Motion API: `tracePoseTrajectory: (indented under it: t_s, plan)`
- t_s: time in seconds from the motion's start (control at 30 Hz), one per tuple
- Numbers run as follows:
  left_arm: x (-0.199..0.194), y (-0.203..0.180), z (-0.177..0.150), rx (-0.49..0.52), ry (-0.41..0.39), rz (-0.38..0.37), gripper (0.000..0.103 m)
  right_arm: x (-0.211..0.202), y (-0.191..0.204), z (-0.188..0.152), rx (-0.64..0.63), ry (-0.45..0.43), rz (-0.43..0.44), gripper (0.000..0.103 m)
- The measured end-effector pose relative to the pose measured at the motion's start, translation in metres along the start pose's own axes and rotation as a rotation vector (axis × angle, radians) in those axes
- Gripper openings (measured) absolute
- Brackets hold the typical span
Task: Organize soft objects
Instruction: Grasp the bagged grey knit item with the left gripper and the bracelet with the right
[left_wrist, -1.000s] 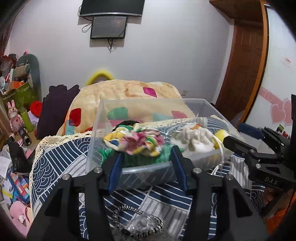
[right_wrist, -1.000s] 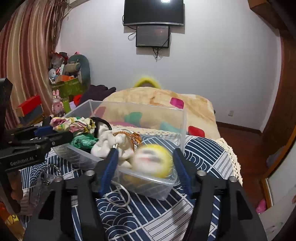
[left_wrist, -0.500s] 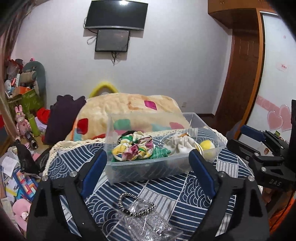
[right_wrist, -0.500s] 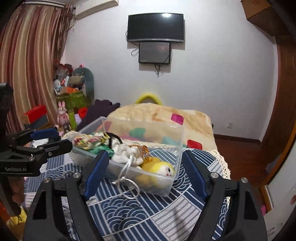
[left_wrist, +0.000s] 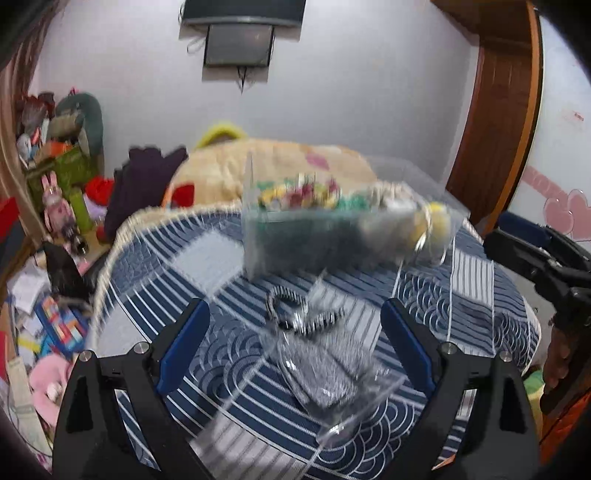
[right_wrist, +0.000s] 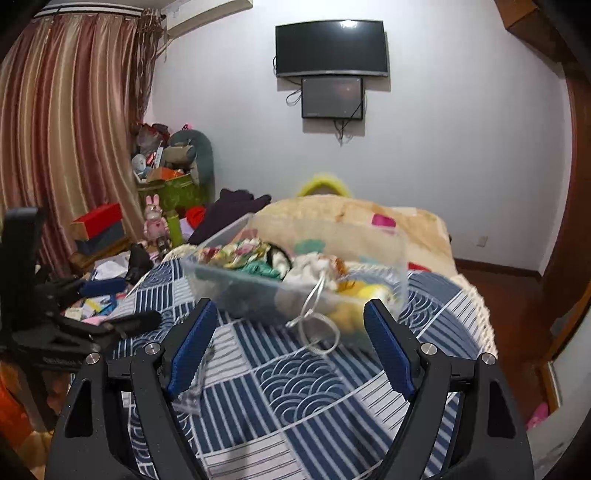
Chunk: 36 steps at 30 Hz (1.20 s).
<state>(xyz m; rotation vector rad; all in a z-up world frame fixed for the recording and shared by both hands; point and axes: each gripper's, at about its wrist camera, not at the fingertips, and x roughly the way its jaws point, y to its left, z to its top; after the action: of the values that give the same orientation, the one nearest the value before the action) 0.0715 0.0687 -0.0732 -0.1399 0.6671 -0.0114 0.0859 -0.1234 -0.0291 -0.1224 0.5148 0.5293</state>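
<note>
- Sitting on the blue-and-white patterned cloth (right_wrist: 295, 387) ahead of both your tools, the clear plastic bin (right_wrist: 295, 280) holds the soft things: a floral fabric bundle (right_wrist: 236, 253) at its left end, a green knit piece (right_wrist: 258, 267) beside it, a white drawstring pouch (right_wrist: 310, 266) in the middle and a yellow plush toy (right_wrist: 365, 293) at its right end.
- The pouch's cord (right_wrist: 317, 328) hangs over the bin's near wall and loops onto the cloth.
- Your left view is blurred; it shows the same bin (left_wrist: 332, 229) farther off, with a crinkled clear plastic bag (left_wrist: 325, 373) lying on the cloth nearer to you and a black-and-white beaded loop (left_wrist: 291, 314) resting at the bag's far end.
- Your left hand-held gripper (left_wrist: 293, 336) has its jaws spread wide on either side of the bag and grips nothing.
- Your right hand-held gripper (right_wrist: 291, 339) is likewise spread wide, with the cord loop between its blue pads (right_wrist: 192, 343), and nothing is clamped.
- Each tool appears at the edge of the other's view, both apart from the bin.
- Behind the bin lies a beige blanket (right_wrist: 351, 218) with coloured patches.
- A dark garment (right_wrist: 229, 210) lies to the blanket's left.
- Two screens (right_wrist: 332, 70) hang on the white wall, striped curtains (right_wrist: 66, 129) hang at the left, and toys and boxes pile up below them.
</note>
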Motion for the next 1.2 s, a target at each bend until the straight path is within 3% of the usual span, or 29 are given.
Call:
tracePoseTrajectory:
  t_s: [0.23,0.37,0.53,0.73,1.0,1.2]
  plan:
    - [0.035,-0.011,-0.023,0.001,0.114,-0.05,0.095,0.007,0.0,-0.019,0.015,0.057,0.004,0.079]
    - [0.043,-0.017,-0.034,-0.012,0.159,-0.123,0.091,0.008,-0.006,-0.025,0.035,0.076,0.008,0.079]
    - [0.037,-0.034,-0.042,0.073,0.137,-0.131,0.062,0.008,-0.008,-0.03,0.061,0.089,0.039,0.079]
    - [0.027,-0.049,-0.051,0.138,0.136,-0.211,0.043,0.013,0.008,-0.036,0.033,0.118,0.088,0.078]
    - [0.005,-0.044,-0.068,0.149,0.152,-0.29,0.04,0.02,0.026,-0.04,-0.007,0.148,0.138,0.068]
    - [-0.006,-0.031,-0.076,0.142,0.15,-0.284,0.04,0.038,0.044,-0.046,-0.047,0.206,0.191,0.055]
